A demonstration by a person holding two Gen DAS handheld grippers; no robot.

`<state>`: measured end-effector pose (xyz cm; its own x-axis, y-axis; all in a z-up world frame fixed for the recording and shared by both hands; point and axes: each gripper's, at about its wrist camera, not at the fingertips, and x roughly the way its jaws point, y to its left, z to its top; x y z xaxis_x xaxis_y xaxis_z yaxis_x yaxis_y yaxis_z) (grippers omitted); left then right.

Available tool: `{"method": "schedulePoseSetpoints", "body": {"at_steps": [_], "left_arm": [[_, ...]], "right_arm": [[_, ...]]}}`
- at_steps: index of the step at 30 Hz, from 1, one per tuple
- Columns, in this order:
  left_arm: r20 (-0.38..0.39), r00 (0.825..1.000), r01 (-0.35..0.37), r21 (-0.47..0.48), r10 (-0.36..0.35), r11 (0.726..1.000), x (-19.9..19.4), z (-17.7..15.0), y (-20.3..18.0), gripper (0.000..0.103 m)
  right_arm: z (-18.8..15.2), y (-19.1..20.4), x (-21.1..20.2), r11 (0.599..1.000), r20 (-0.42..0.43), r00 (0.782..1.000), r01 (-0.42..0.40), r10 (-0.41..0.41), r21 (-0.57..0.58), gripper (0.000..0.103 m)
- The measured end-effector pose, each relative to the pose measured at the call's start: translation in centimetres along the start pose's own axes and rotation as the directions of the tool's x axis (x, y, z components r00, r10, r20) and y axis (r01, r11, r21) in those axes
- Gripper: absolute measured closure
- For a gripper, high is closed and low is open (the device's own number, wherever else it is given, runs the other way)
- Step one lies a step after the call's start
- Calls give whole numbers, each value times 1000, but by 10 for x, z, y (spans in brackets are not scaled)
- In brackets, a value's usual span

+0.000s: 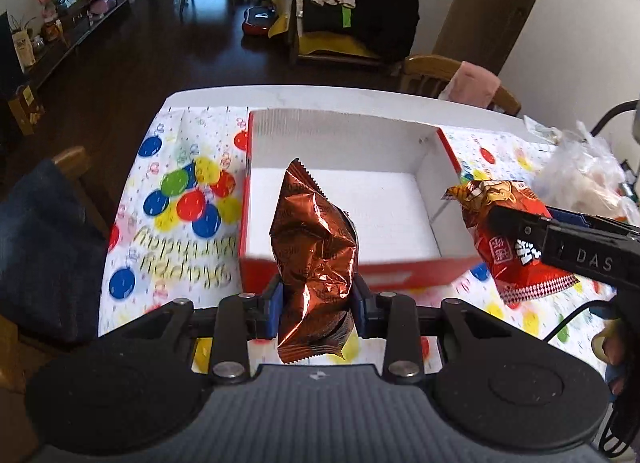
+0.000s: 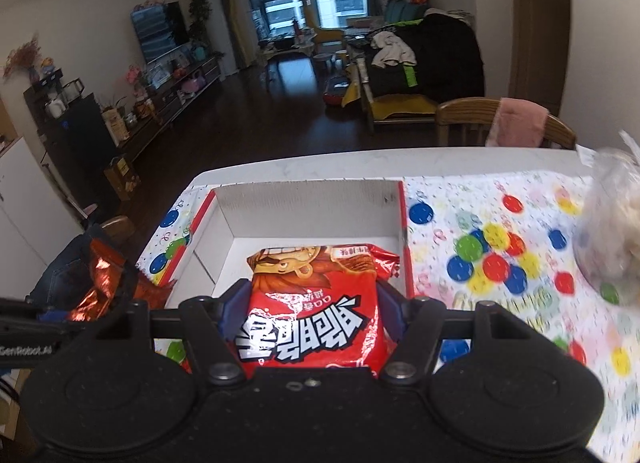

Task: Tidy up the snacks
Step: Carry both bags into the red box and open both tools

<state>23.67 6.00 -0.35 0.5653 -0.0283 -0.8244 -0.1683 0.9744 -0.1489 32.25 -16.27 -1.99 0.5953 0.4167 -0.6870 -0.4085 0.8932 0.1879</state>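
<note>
My left gripper (image 1: 316, 303) is shut on a crinkled copper-brown foil snack packet (image 1: 312, 255), held upright above the near wall of the red box (image 1: 400, 275). The box has a white inside with nothing lying in it. My right gripper (image 2: 312, 303) is shut on a red snack bag (image 2: 316, 303) with white lettering, held flat over the box's (image 2: 304, 203) near edge. In the left wrist view the red snack bag (image 1: 508, 247) hangs at the box's right corner in the right gripper's black fingers (image 1: 520, 227). The copper packet (image 2: 104, 279) shows at the left of the right wrist view.
The box sits on a white table (image 1: 320, 97) covered with a balloon-print cloth (image 1: 180, 199). A clear plastic bag of snacks (image 2: 612, 239) lies at the table's right. Wooden chairs (image 2: 472, 119) stand at the far side and left, one with a pink cloth.
</note>
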Motion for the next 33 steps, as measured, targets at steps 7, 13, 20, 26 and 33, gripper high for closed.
{"method": "schedulePoseSetpoints", "body": {"at_steps": [7, 13, 20, 26, 33], "left_arm": [[-41, 997, -69, 23, 70, 997, 45, 46, -18, 70], [-113, 985, -123, 45, 127, 991, 88, 72, -20, 70], [-188, 968, -157, 54, 165, 986, 131, 94, -18, 70], [-271, 946, -156, 102, 178, 982, 162, 97, -21, 70], [-348, 912, -169, 161, 216, 972, 188, 97, -25, 70]], "right_arm": [[24, -9, 49, 998, -51, 998, -24, 21, -65, 38], [34, -8, 90, 992, -103, 995, -31, 18, -121, 38], [36, 0, 129, 976, -161, 987, -52, 18, -212, 38], [24, 15, 155, 942, -217, 976, -73, 0, -328, 38], [14, 21, 172, 923, -272, 962, -87, -19, -375, 38]]}}
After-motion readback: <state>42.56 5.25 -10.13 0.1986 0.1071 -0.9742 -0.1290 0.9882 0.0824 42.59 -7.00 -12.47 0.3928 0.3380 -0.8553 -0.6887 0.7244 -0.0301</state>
